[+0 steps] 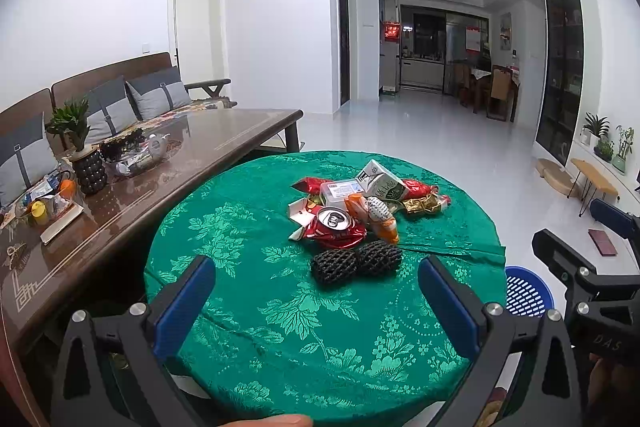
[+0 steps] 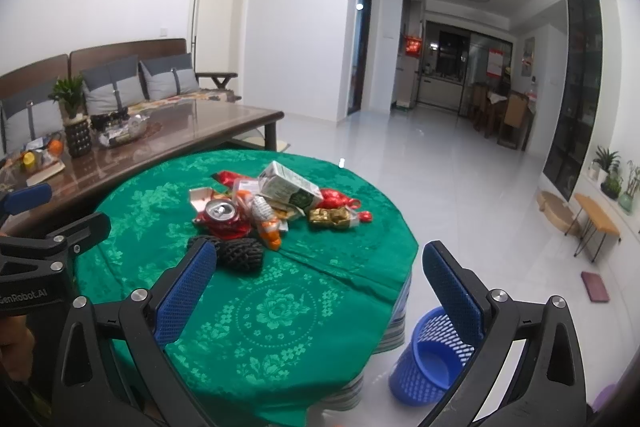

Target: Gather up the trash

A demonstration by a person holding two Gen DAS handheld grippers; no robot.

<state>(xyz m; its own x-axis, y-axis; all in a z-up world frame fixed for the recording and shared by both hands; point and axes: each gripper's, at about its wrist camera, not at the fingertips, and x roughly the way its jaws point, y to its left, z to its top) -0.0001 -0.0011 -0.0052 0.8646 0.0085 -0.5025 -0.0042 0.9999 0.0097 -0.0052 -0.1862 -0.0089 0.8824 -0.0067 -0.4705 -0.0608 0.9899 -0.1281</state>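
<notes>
On the round table, left wrist view:
Left gripper [image 1: 316,267]: hovering over the near part of the green tablecloth [image 1: 248,239], blue fingers [image 1: 182,307] spread wide and released, nothing between them.
Trash pile [image 1: 360,211]: lying past the middle of the table; a crushed red can [image 1: 334,225] is sitting in front, a milk carton [image 1: 380,181] leaning on top behind it, two black mesh sleeves [image 1: 356,261] lying closest to the gripper.
Hard to make out: wrappers under the carton are overlapping, so their edges are blending together.
Right gripper [image 1: 588,239]: showing at the right edge, partly cut off; its fingers are standing apart.
Blue bin [image 1: 528,291]: peeking out past the table's right edge, mostly hidden by the right gripper and the table.
Open room: bare cloth is lying between the fingers and the mesh sleeves.

Right wrist view:
Right gripper [image 2: 320,269]: fingers released and empty, straddling the table's right edge.
Bin [image 2: 428,359]: standing on the white floor [image 2: 460,187] just beside the table, tilted, its rim partly covered by the right finger [image 2: 452,291].
Pile [image 2: 272,203]: lying left of centre; one mesh sleeve is partly hidden by the left finger.
Left gripper [image 2: 44,211]: showing at the left edge, cut off, fingers parted.
Coffee table [image 2: 224,119]: standing close behind the round table.
</notes>
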